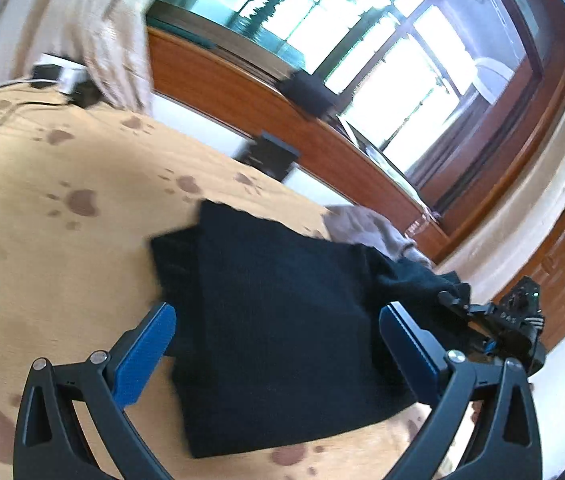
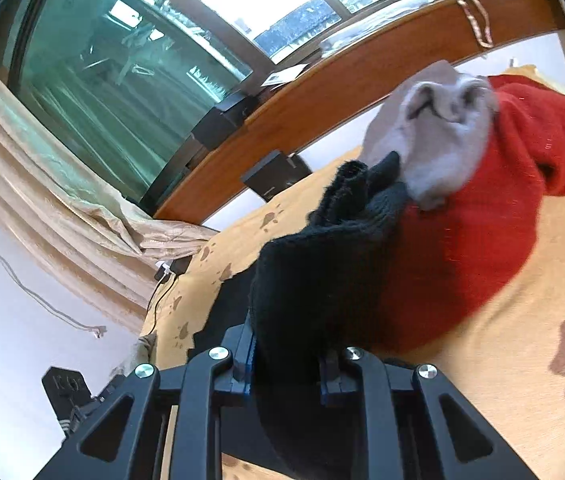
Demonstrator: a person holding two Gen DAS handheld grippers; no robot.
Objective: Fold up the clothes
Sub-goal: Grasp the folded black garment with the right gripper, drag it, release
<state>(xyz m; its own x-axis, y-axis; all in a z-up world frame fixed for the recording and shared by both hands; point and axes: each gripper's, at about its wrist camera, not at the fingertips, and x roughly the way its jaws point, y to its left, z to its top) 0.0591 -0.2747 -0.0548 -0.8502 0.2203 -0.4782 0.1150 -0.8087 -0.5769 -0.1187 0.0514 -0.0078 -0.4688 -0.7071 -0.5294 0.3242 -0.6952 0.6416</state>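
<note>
Mid-fold: right gripper [image 2: 286,372] clamped on a lifted edge of the black knitted sweater [image 1: 282,320], which lies on the tan paw-print bedspread [image 1: 62,240]. Left gripper [image 1: 278,344] jaws apart, empty, over the sweater. Next, probably: carry the edge across, lay flat.

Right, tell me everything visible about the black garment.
The black garment is a dark knit, partly folded into a flat panel on the tan paw-print bedspread. One bunched end is lifted in the right gripper, whose jaws are shut on it; that end brushes the red garment.
</note>
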